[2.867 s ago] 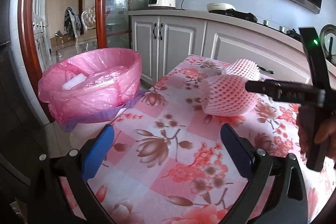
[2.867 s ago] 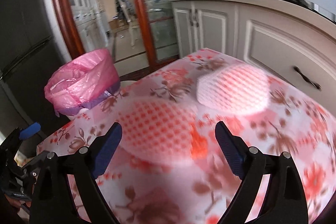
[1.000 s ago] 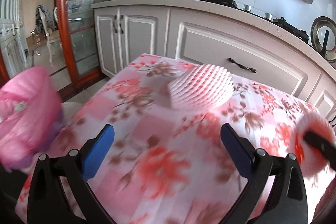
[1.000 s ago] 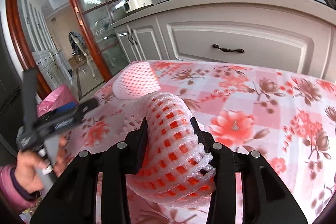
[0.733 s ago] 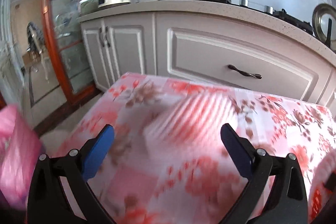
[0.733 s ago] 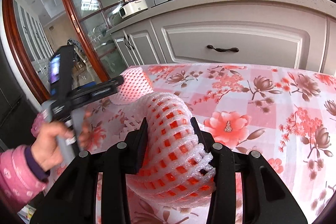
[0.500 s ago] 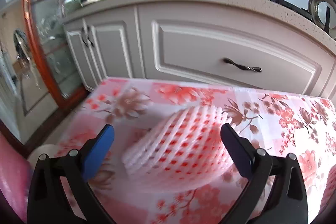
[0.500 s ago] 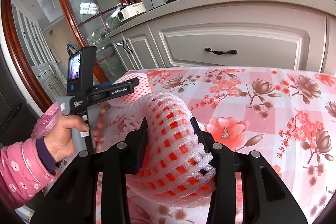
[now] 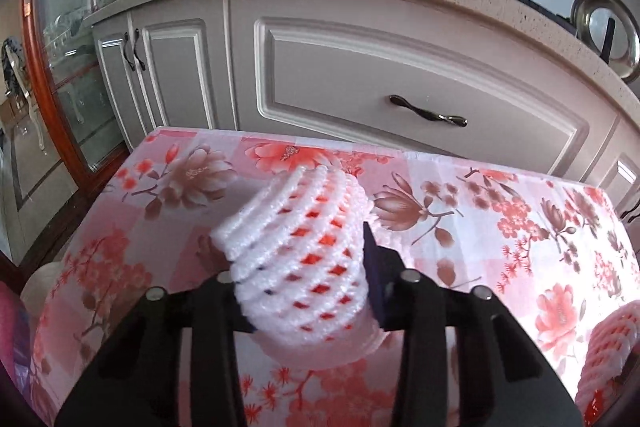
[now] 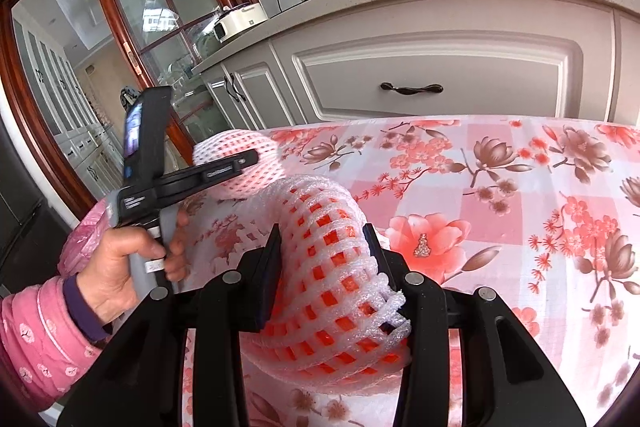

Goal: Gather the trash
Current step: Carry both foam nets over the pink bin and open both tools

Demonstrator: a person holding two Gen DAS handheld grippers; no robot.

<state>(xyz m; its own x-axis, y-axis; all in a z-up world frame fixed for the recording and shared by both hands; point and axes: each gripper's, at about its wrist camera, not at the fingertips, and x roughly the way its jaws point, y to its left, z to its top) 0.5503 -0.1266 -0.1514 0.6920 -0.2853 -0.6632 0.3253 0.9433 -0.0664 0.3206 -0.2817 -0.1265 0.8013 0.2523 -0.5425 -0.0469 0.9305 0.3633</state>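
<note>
My left claw [image 9: 300, 291] has just been closing, and its pads now pinch a white foam net sleeve [image 9: 304, 259] that sits on the near left part of the worktop [image 9: 500, 239], its far end sticking up past the jaws. My right claw [image 10: 324, 267] is pressed onto a second foam net [image 10: 332, 267], squeezed between both pads and lifted clear of the flowered cloth. From the right camera I see my left hand [image 10: 120, 267] working the trigger, with a bit of the pink bin bag [image 10: 80, 239] showing behind it, off the left edge of the worktop. I judge the pick-up step is finishing: both pieces of trash are gripped. Next I should lift the left net without losing it, swing both leftward and let go over the bag. The foam is springy, so I'd hold firm.
</note>
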